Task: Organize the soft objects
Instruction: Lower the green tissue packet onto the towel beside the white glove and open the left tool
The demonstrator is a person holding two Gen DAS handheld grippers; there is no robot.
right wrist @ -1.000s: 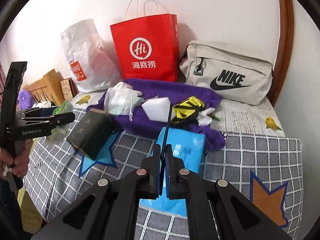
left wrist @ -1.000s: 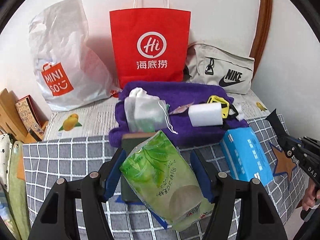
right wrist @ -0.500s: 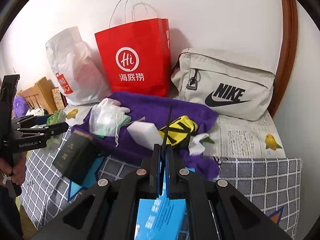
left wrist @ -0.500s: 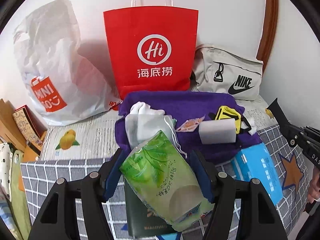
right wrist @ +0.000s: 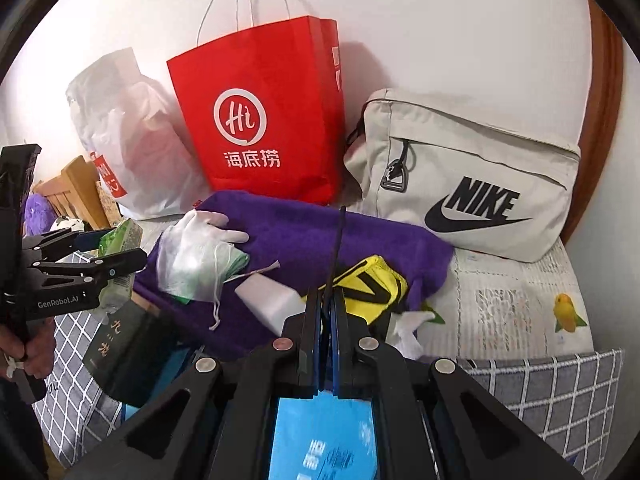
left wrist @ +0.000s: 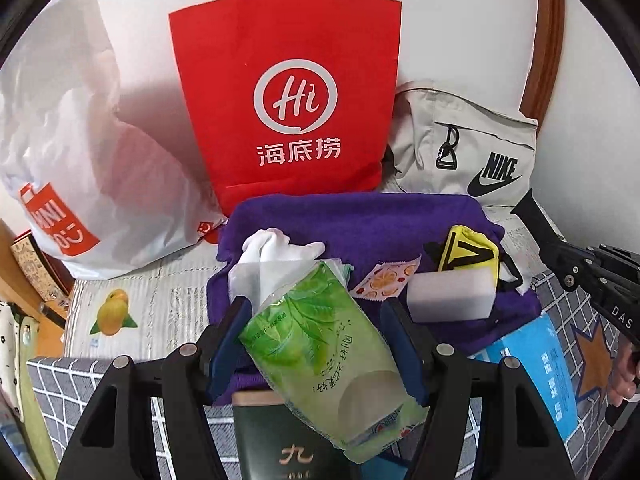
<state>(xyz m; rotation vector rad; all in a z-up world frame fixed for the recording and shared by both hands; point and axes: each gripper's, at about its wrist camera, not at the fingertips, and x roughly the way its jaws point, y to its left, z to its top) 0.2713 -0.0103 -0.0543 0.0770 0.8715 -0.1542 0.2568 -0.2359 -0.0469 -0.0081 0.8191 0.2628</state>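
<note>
- Left wrist view: the left gripper (left wrist: 320,344) clamps a green tissue pack (left wrist: 328,364) between its blue-padded fingers (left wrist: 228,344); the pack is tilted, its top end toward the far left, its lower end toward the camera
- Under the pack lies a dark green box (left wrist: 288,440) on the checked blanket (left wrist: 72,384)
- Just beyond the fingers a purple towel (left wrist: 360,224) is spread on the bed, in front of a red paper bag (left wrist: 288,92)
- On the towel: a white mesh pouch (left wrist: 272,256) at the left, partly hidden by the pack; a small orange-print sachet (left wrist: 386,280) in the middle; a white sponge (left wrist: 452,296) right of it; a yellow and black item (left wrist: 468,252) behind the sponge, touching it
- A white plastic bag (left wrist: 72,128) stands left of the red bag, a grey Nike bag (left wrist: 472,148) right of it
- A blue pack (left wrist: 544,368) lies on the blanket at the right, below the towel's edge
- The right gripper (left wrist: 580,268) shows at the right edge, side-on; from here I cannot tell its grip
- Right wrist view: the right gripper (right wrist: 328,312) has its fingers pressed together, nothing seen between them; a thin black strip stands up from the tips
- Blue pack (right wrist: 324,440) lies right below it, blurred
- Towel (right wrist: 312,232), sponge (right wrist: 268,300) and yellow item (right wrist: 372,284) lie just ahead of the tips; the pouch (right wrist: 192,256) sits on the towel's left part
- At the left, the left gripper (right wrist: 116,256) holds the tissue pack (right wrist: 120,240) above the box (right wrist: 116,344)
- Red bag (right wrist: 260,120) and Nike bag (right wrist: 472,176) lean against the wall
</note>
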